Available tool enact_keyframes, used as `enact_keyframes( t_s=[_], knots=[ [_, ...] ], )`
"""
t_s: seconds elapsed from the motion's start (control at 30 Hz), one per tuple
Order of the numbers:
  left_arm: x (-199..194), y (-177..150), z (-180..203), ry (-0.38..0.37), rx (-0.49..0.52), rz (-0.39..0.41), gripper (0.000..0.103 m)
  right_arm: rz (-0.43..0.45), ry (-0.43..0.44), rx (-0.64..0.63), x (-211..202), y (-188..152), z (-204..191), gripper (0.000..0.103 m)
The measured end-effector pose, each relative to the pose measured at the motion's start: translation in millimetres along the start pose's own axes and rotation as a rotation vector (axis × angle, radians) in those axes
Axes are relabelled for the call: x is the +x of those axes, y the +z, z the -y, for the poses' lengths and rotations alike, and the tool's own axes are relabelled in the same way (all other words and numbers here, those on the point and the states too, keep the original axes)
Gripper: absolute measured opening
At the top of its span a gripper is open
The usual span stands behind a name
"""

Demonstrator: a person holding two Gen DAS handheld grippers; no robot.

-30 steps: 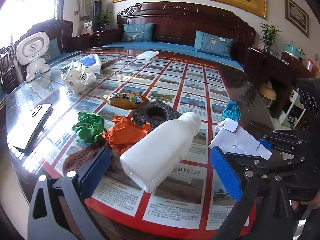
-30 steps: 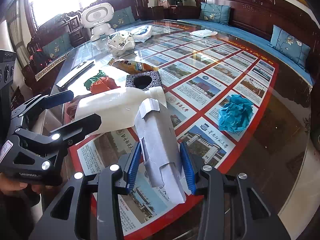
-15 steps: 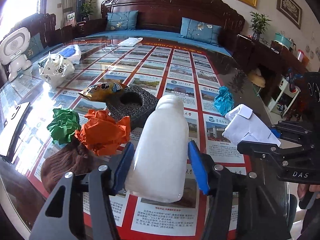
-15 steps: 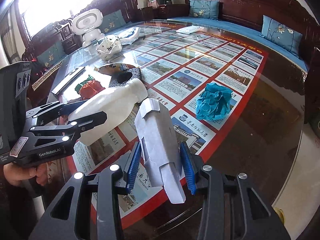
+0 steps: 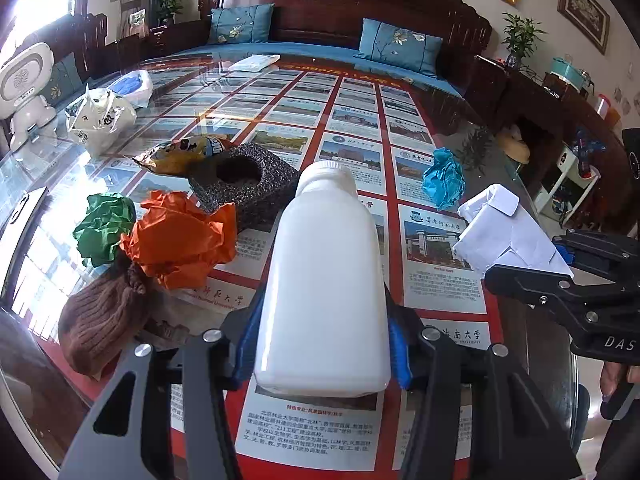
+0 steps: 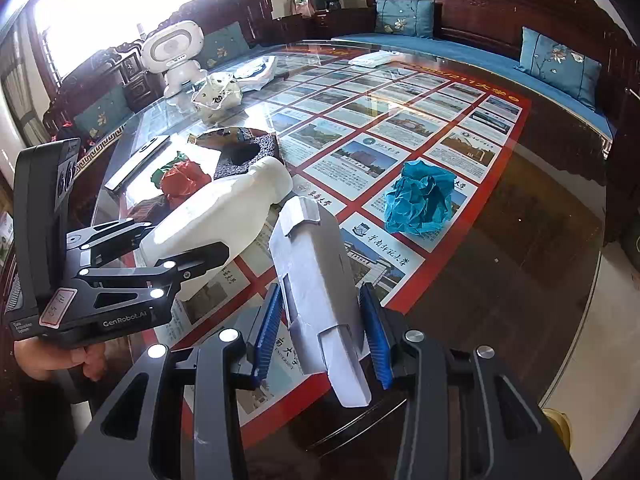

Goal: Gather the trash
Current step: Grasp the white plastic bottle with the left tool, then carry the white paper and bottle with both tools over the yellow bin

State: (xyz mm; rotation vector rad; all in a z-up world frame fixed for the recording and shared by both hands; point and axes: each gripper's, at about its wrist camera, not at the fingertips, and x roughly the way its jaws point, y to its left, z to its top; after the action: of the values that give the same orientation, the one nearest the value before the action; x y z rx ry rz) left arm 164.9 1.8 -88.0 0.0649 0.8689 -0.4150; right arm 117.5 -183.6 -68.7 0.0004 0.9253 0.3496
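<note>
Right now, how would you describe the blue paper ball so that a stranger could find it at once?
Start from the big glass table with picture cards in red frames under its top. Look to the side nearest the dark wooden cabinet, away from the crowded pile of trash. The blue paper ball lies alone there; the green paper ball and orange paper ball lie close together.

Smooth matt white plastic is seen on the bottle (image 5: pixel 326 276). Crumpled paper: orange wad (image 5: pixel 180 240), teal wad (image 6: pixel 420 196). Brown cloth (image 5: pixel 100 320) is ribbed knit. Glossy glass table top (image 6: pixel 500 240); block (image 5: pixel 244 184) is rough, possibly foam.
</note>
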Motion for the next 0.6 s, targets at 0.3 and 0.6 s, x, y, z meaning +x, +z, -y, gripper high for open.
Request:
enact_keyframes(
  t_s=[0.3, 0.6],
  knots=[
    [-25.7, -1.9, 15.7, -0.009, 0.021, 0.051, 0.051, 0.010, -0.013, 0.012, -13.9, -7.2, 5.8, 0.040],
    [-58.7, -5.9, 73.9, -0.070, 0.113, 0.089, 0.051, 0.070, -0.060, 0.048, -66.3, -31.2, 26.0, 0.040]
  ],
)
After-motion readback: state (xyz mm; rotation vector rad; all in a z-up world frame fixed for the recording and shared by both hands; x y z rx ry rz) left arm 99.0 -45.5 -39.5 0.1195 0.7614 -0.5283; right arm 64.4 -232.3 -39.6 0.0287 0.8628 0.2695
